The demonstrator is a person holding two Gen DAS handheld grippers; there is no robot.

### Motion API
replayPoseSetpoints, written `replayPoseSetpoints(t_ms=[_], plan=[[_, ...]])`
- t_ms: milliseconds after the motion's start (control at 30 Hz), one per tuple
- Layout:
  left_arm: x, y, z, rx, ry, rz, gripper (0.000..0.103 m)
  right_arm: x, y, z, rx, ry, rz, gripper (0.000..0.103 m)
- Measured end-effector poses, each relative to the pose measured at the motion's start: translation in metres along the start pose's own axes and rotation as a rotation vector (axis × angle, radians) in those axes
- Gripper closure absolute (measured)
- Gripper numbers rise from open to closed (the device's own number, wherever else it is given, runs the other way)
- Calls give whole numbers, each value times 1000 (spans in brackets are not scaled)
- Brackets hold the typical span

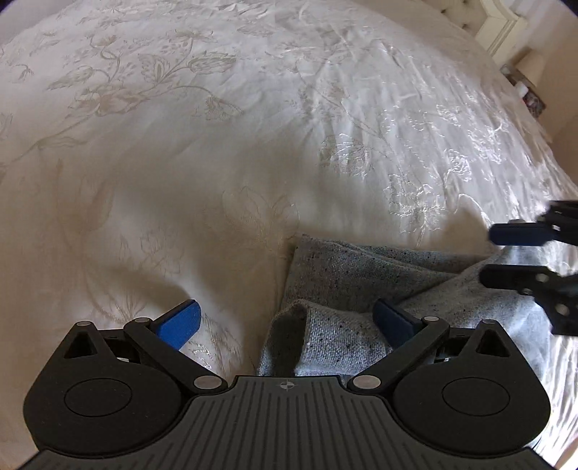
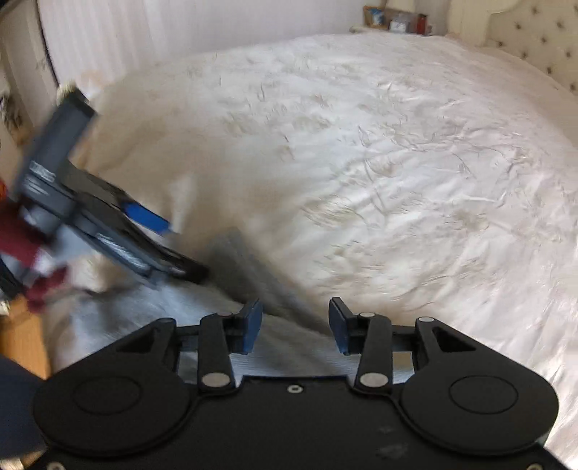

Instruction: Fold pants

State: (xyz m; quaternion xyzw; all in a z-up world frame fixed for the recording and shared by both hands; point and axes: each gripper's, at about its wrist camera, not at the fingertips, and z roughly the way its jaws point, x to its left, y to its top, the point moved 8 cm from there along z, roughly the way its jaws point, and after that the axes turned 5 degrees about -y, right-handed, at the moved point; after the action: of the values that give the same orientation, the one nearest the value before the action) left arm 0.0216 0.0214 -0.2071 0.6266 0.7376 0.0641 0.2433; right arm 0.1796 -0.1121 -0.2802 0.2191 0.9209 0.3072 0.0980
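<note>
Pants point(image 1: 346, 289) of speckled grey knit lie folded on the white floral bedspread point(image 1: 216, 152), with no container in sight; the left gripper point(image 1: 285, 321) hangs spread wide above their near left corner, one blue pad over the bedspread and one over the pants, pinching nothing. Over the pants' right side the right gripper point(image 2: 294, 325) is parted too, with nothing clamped between its pads. Beyond the pants the bedspread runs to a tufted headboard point(image 2: 534, 39), with cluttered shelving point(image 2: 397, 18) by the far wall.
</note>
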Motion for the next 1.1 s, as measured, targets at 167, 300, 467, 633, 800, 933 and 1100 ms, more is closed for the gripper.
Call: replayPoseSetpoints(t_ms=[167, 300, 467, 633, 800, 933, 1100], plan=[[-2, 0, 2, -10, 11, -3, 0, -6, -10, 20, 102, 163, -134, 54], [-1, 1, 3, -13, 10, -10, 0, -14, -10, 24, 123, 208, -134, 53], [0, 4, 3, -9, 10, 4, 0, -25, 3, 4, 53, 223, -86, 49], [1, 5, 5, -5, 11, -8, 0, -3, 9, -19, -62, 203, -121, 55], [4, 16, 9, 6, 24, 20, 0, 14, 0, -20, -97, 130, 4, 99], [4, 19, 12, 14, 30, 43, 0, 24, -11, -9, -58, 117, 148, 99], [2, 26, 6, 11, 62, 79, 1, 36, -34, 19, 35, 80, 220, 92]])
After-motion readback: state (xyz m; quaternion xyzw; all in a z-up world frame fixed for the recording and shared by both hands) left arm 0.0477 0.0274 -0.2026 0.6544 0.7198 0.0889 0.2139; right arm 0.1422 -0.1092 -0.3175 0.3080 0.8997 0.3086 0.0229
